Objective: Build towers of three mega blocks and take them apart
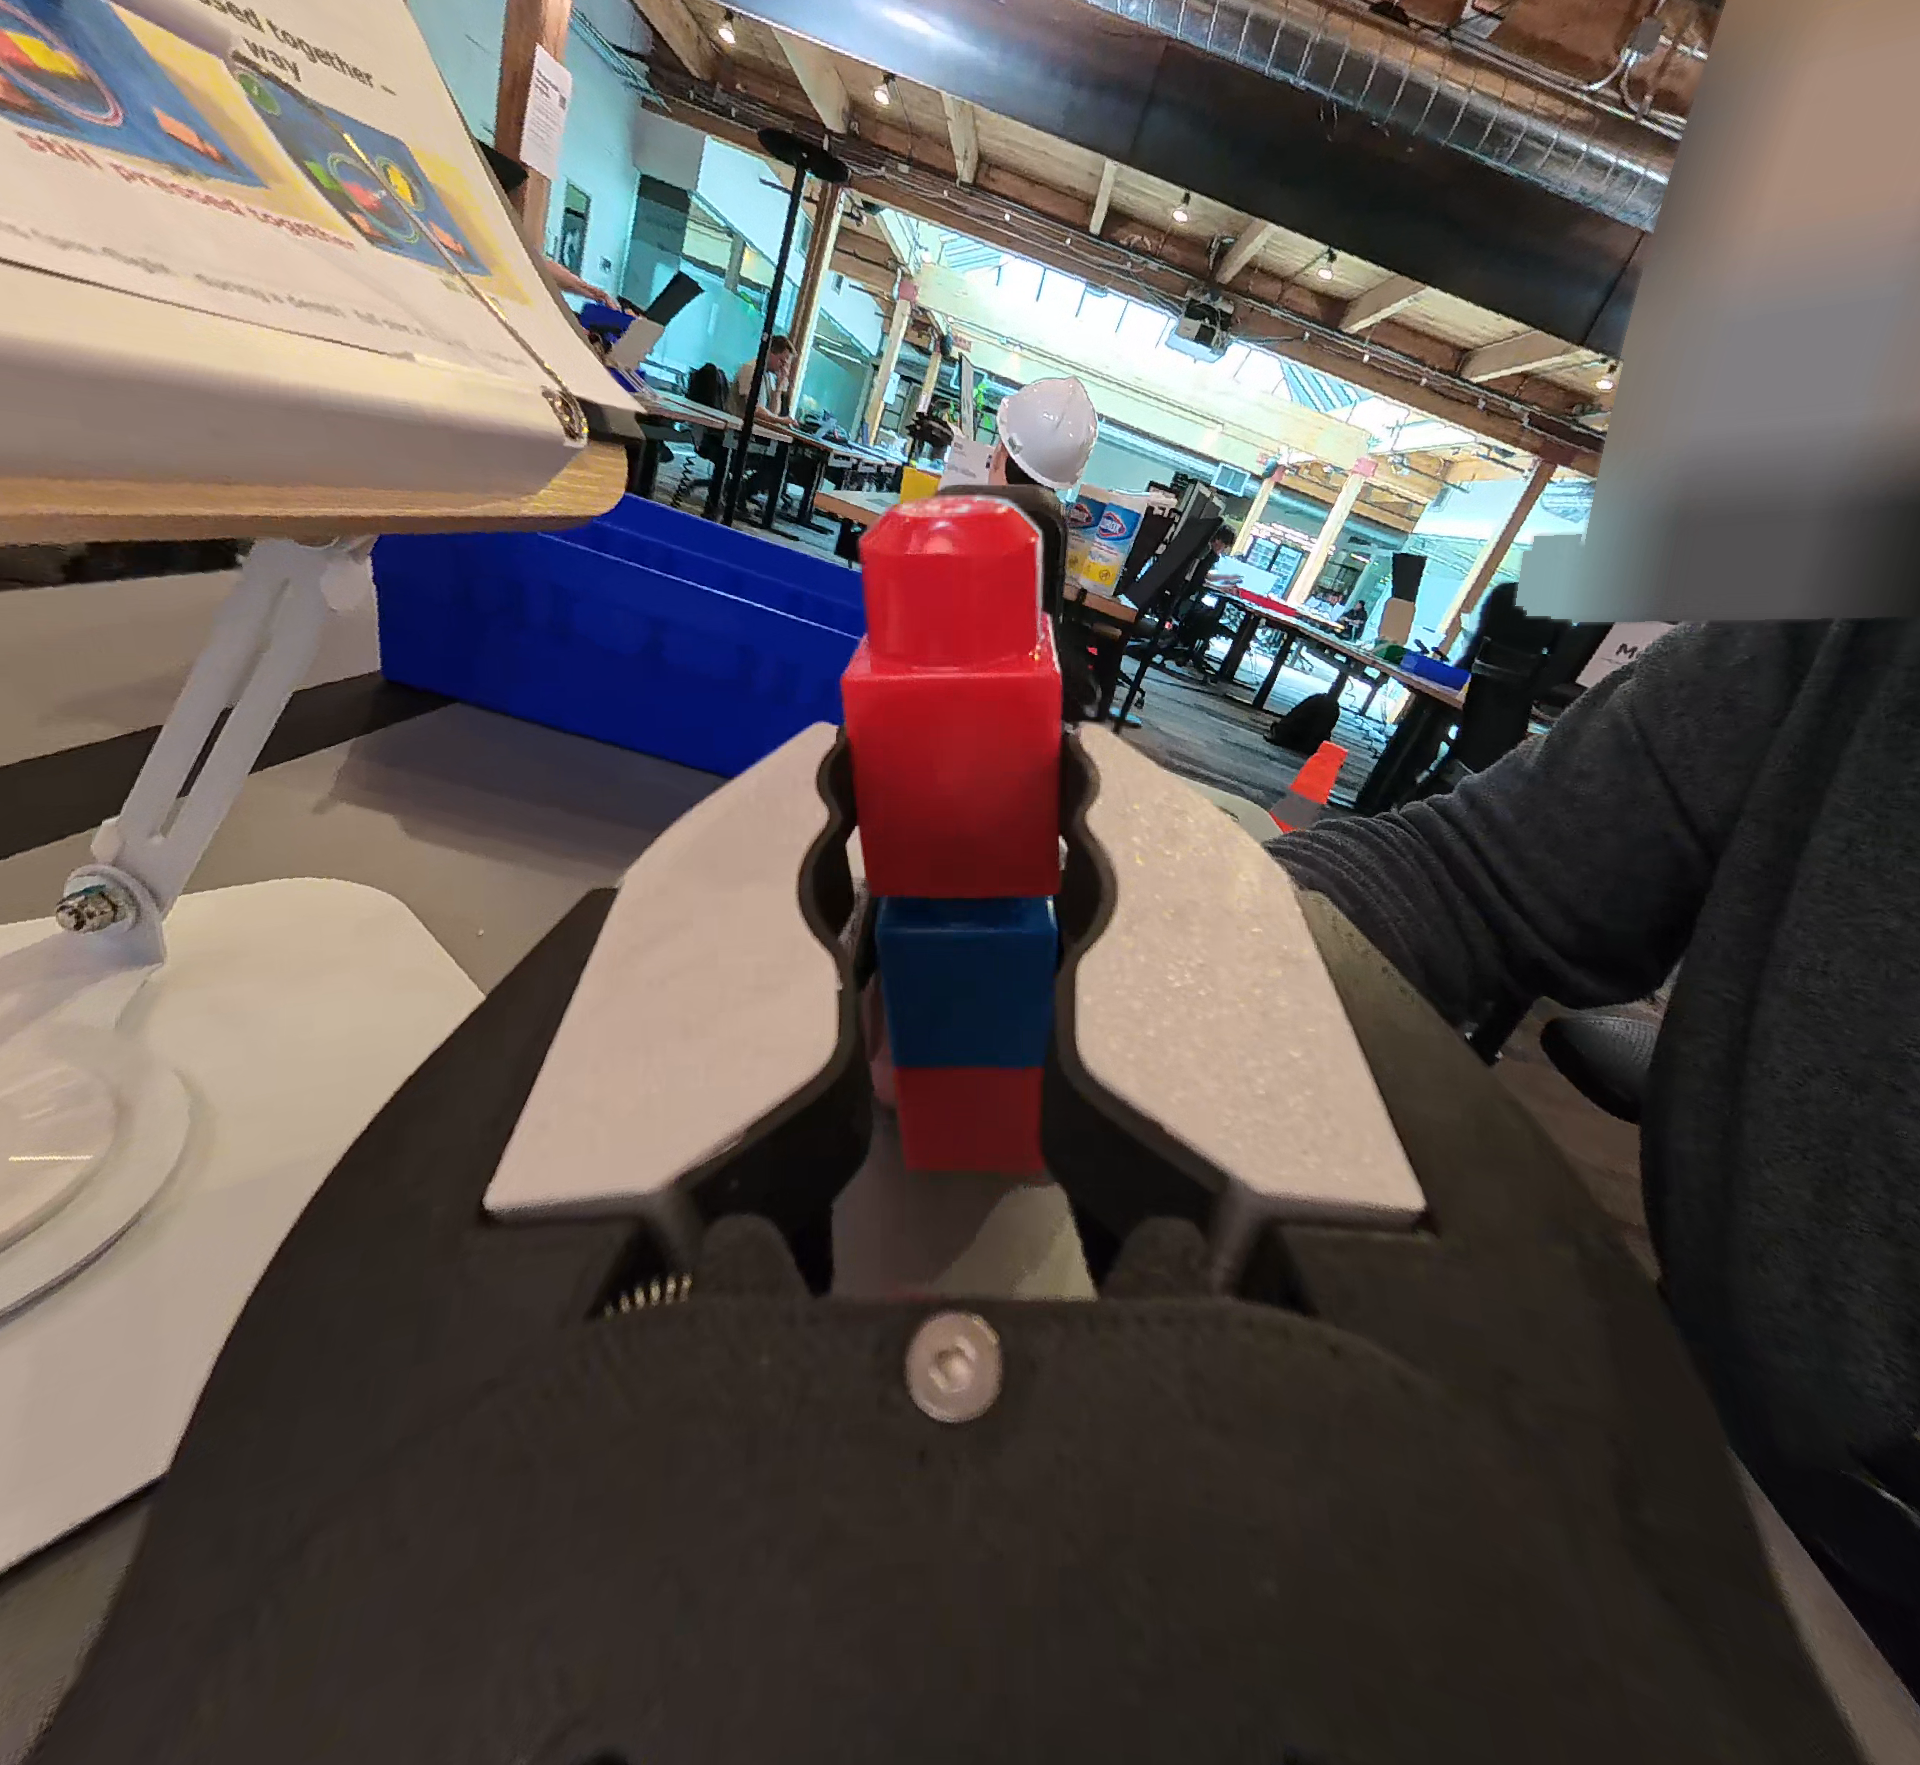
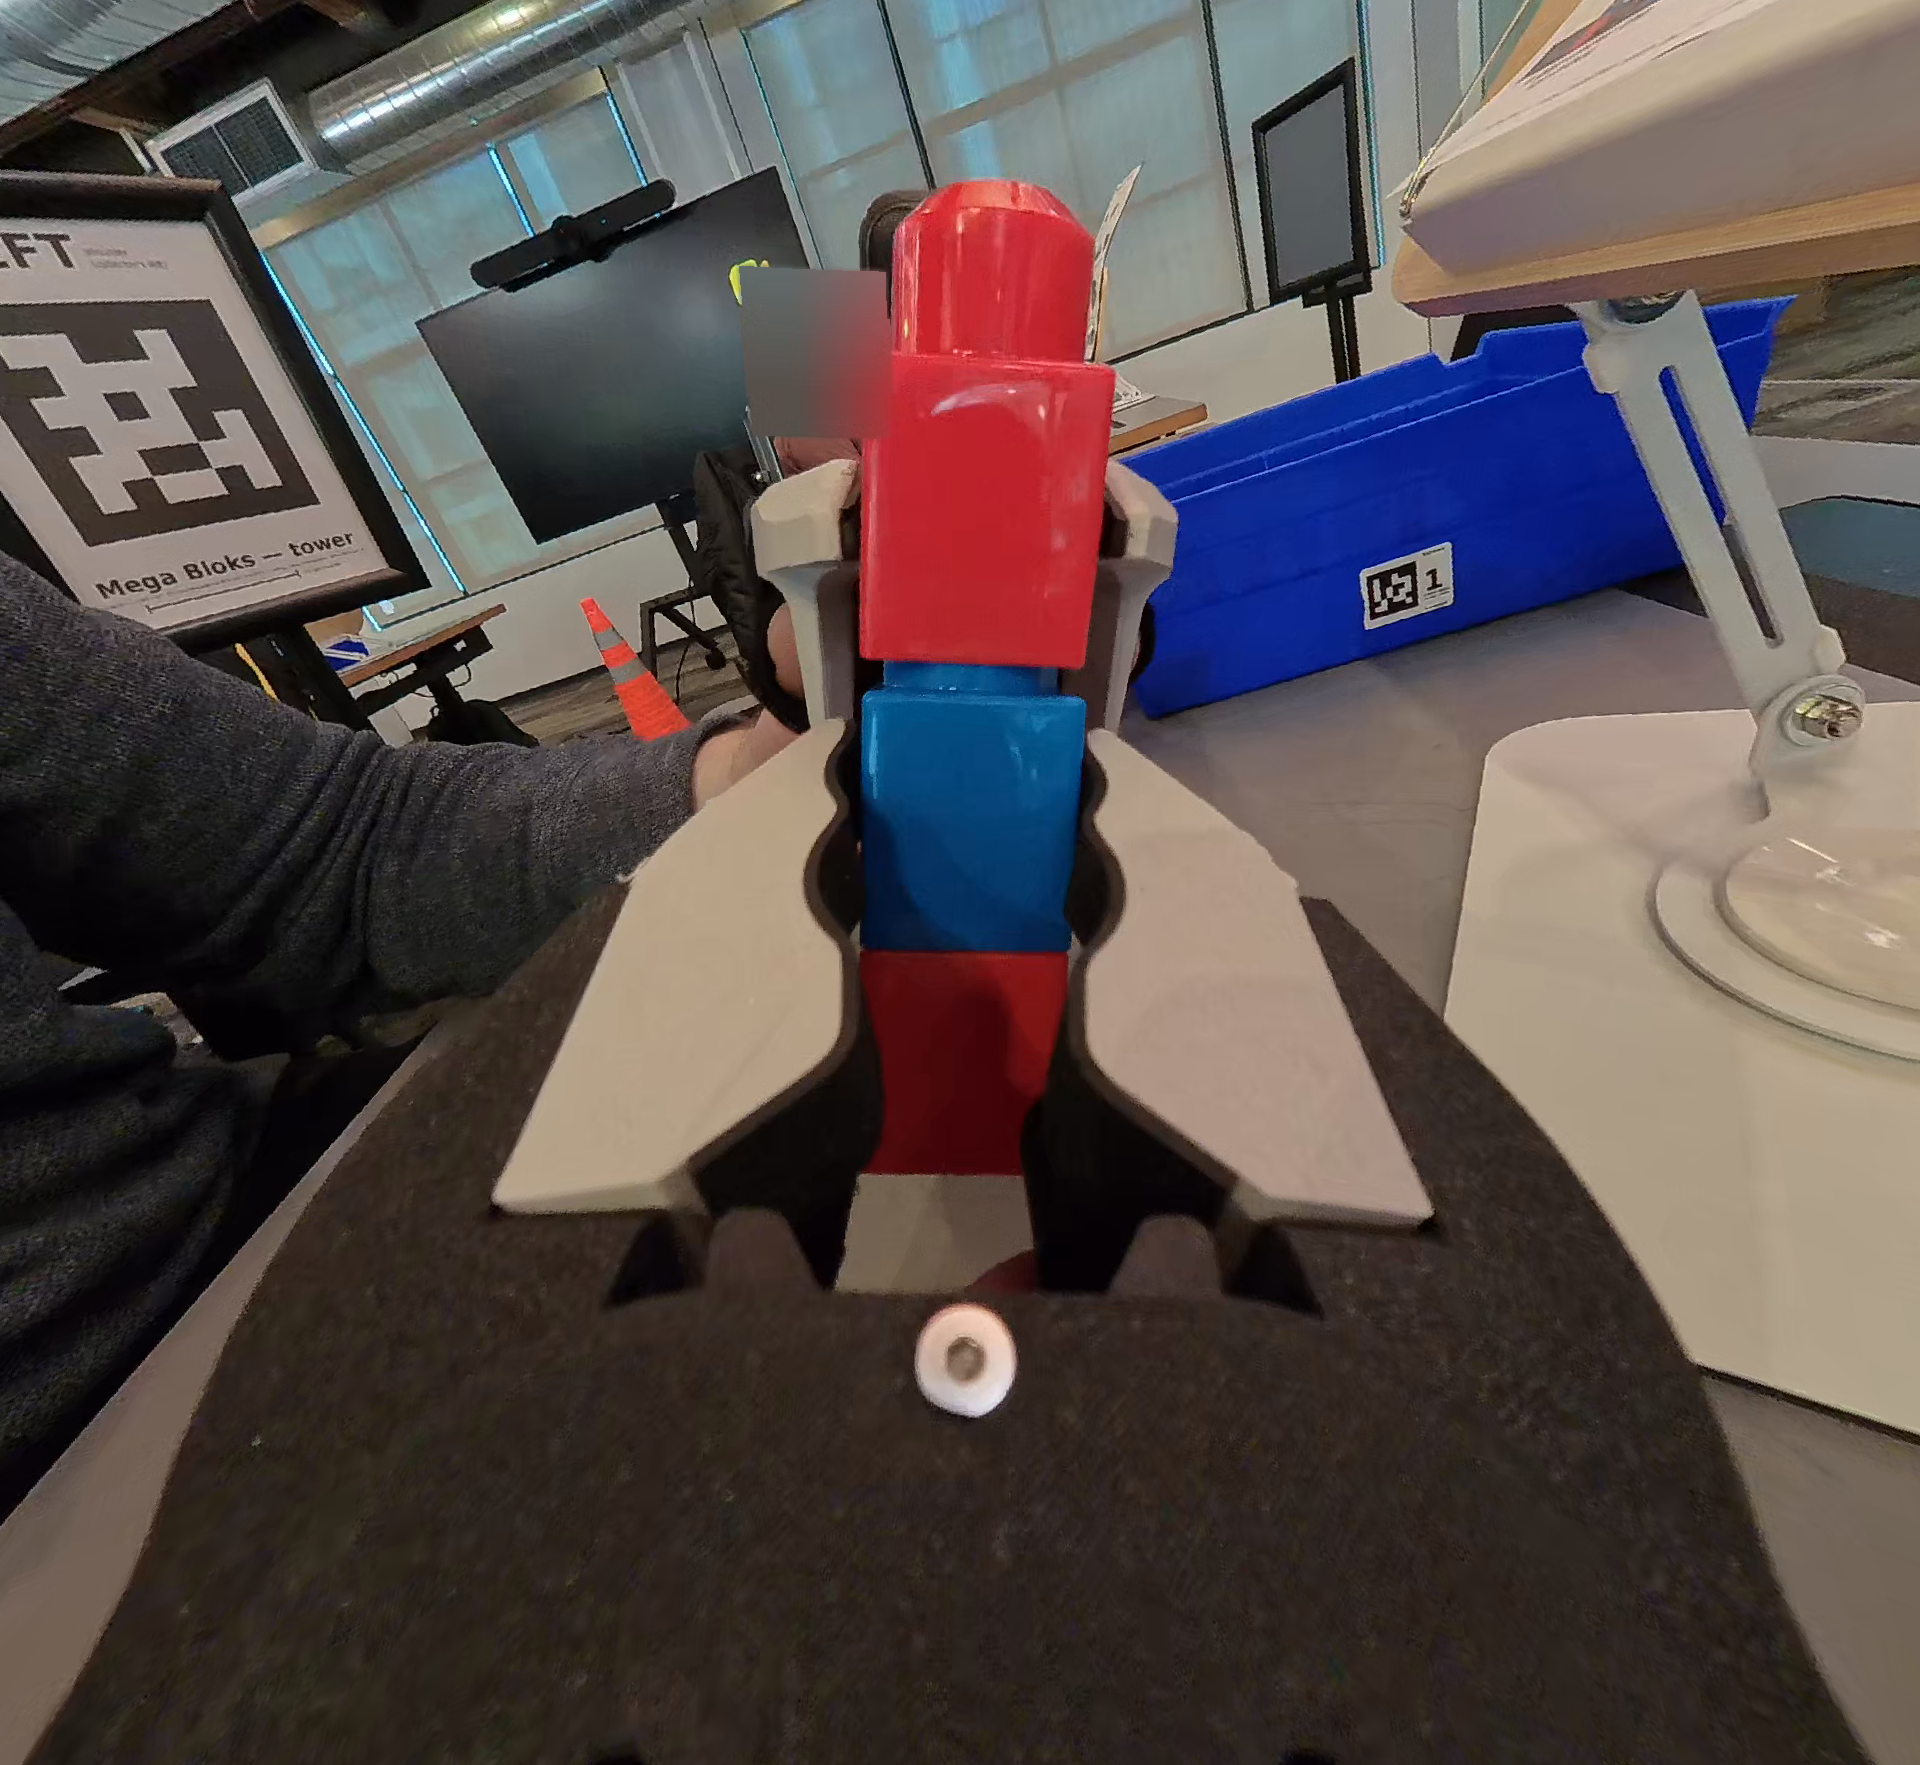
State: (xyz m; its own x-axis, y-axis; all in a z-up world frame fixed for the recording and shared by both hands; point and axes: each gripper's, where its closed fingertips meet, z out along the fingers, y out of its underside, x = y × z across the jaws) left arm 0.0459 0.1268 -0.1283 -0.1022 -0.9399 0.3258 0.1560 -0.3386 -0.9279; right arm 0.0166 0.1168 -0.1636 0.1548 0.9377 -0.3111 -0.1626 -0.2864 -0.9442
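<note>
A three-block tower stands upright between both grippers: a red top block [image 1: 956,759] [image 2: 982,510], a blue middle block [image 1: 966,988] [image 2: 966,832] and a red bottom block [image 1: 971,1118] [image 2: 961,1061]. My left gripper [image 1: 956,749] is shut on the red top block. It also shows from the far side in the right wrist view [image 2: 966,552]. My right gripper [image 2: 966,759] is shut on the blue middle block. The blue block's stud [image 2: 966,678] shows in a narrow gap under the top block. The right gripper is hidden in the left wrist view.
A blue bin [image 1: 623,635] [image 2: 1455,489] sits on the grey table behind the tower. A white stand holding an instruction sheet [image 1: 260,261] [image 2: 1662,53] rests on a white base [image 1: 208,1040] [image 2: 1714,1040]. A framed marker sign [image 2: 156,406] stands at the left. Grey sleeves [image 1: 1662,832] [image 2: 260,832] reach in. The grippers' ends are close to 4 centimetres from one another.
</note>
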